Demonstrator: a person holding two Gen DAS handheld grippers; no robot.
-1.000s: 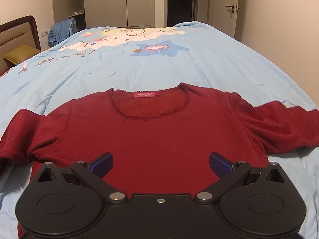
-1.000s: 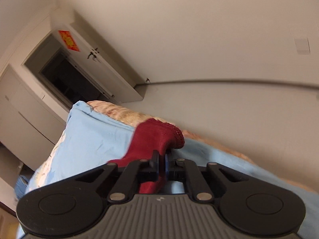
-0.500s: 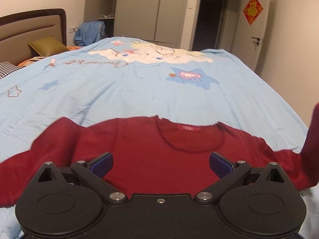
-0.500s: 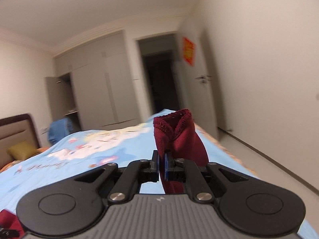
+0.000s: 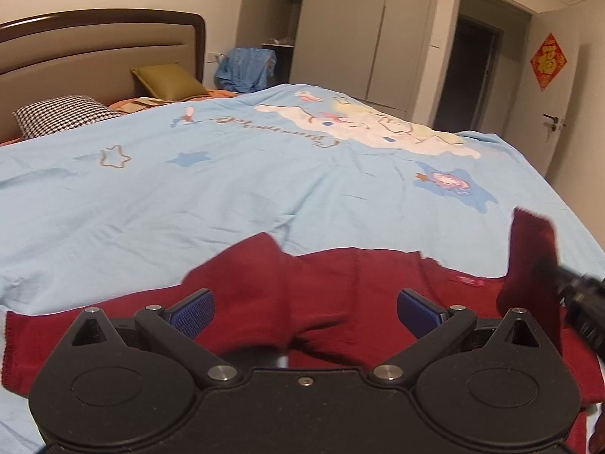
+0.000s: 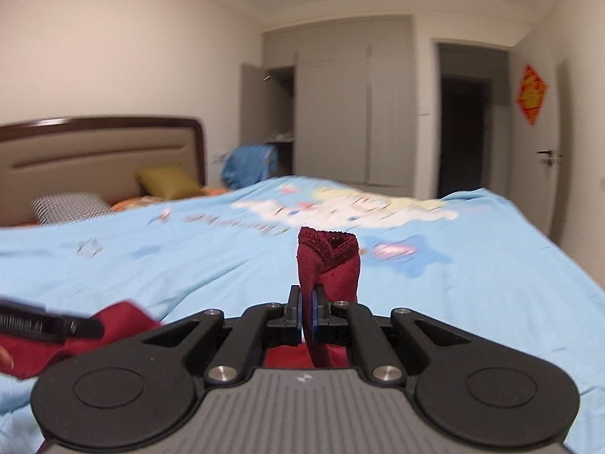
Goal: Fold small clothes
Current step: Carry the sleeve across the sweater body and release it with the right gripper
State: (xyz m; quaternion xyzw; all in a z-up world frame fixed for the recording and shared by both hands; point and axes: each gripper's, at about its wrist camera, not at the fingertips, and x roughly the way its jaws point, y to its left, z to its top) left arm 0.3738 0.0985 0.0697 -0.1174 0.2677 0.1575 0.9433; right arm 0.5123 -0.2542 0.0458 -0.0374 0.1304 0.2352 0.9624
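A dark red sweater (image 5: 340, 295) lies flat on the light blue bedspread (image 5: 227, 189), neckline and pink label (image 5: 469, 281) to the right. My left gripper (image 5: 306, 310) hovers just above its body, open, blue pads wide apart with nothing between them. My right gripper (image 6: 310, 314) is shut on the right sleeve's cuff (image 6: 329, 261), which stands up from the jaws above the bed. In the left wrist view that raised sleeve (image 5: 529, 253) and the right gripper (image 5: 556, 283) show at the right edge. The left sleeve (image 5: 34, 344) lies out to the left.
A brown headboard (image 5: 94, 45), a checked pillow (image 5: 60, 115) and an olive pillow (image 5: 166, 81) are at the far left. A heap of blue clothes (image 5: 245, 68) sits by the wardrobe (image 5: 359, 38). The bed's right edge (image 5: 559, 196) drops off toward the door (image 5: 556, 87).
My right gripper has lifted the cuff off the bed's edge, rolled upright and swung inward over the sweater. My left gripper, still open, has shifted sideways, and the sweater's shoulder has bunched up.
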